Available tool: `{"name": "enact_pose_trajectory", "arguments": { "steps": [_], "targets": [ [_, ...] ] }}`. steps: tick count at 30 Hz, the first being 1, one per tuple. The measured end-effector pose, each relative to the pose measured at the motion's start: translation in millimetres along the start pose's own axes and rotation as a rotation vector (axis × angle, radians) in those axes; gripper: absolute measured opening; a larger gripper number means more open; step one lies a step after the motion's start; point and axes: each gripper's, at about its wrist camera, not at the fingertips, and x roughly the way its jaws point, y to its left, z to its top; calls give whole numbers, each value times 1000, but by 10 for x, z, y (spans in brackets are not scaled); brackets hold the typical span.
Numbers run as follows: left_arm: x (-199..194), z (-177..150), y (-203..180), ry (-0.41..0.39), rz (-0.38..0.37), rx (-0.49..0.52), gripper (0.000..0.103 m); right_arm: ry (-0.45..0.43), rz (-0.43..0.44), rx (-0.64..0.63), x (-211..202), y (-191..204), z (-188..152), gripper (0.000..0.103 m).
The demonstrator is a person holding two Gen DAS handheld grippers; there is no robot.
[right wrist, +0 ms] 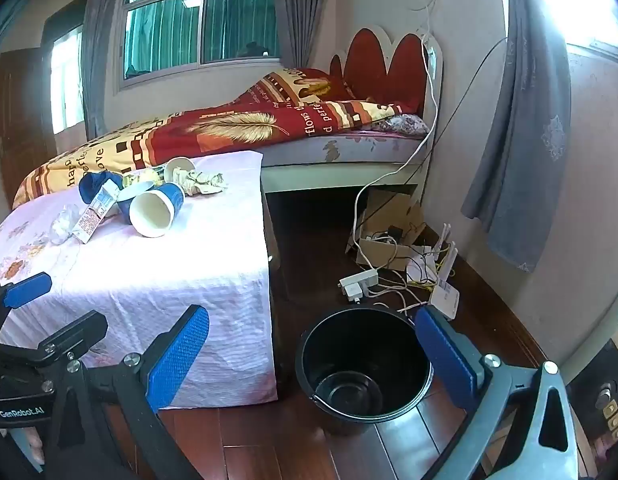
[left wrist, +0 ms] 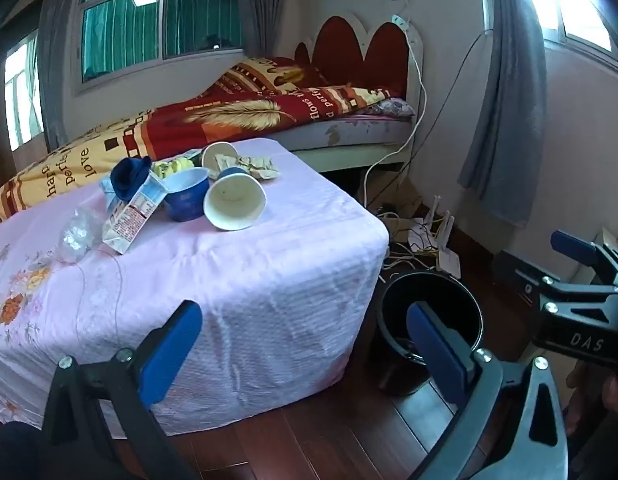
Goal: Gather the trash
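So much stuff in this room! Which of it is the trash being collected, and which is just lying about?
For the job:
paper cups
blue bowl
drink carton
crumpled paper
clear plastic wrapper
black bucket on the floor, seemingly the bin
left gripper and right gripper, both open and empty

Just lying about:
bed
router
power strip
cardboard box
curtain

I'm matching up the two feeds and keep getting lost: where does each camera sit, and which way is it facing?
Left wrist: on the left hand-held gripper, facing the cloth-covered table and the bed behind; its open blue fingers show, the right hand-held gripper at the right edge.
Right wrist: on the right hand-held gripper, further right, looking down into the black bucket; the left gripper pokes in at left.
Both share table, paper cup, bucket, bed.
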Motion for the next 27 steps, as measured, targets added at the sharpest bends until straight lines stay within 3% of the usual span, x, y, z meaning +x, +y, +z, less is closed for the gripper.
{"name": "enact_pose_trajectory", "arguments": {
  "steps": [27],
  "targets": [
    [-6, -54, -20, -3, 17, 18, 103, 2, 5, 9, -9, -27, -10, 103]
  ]
}}
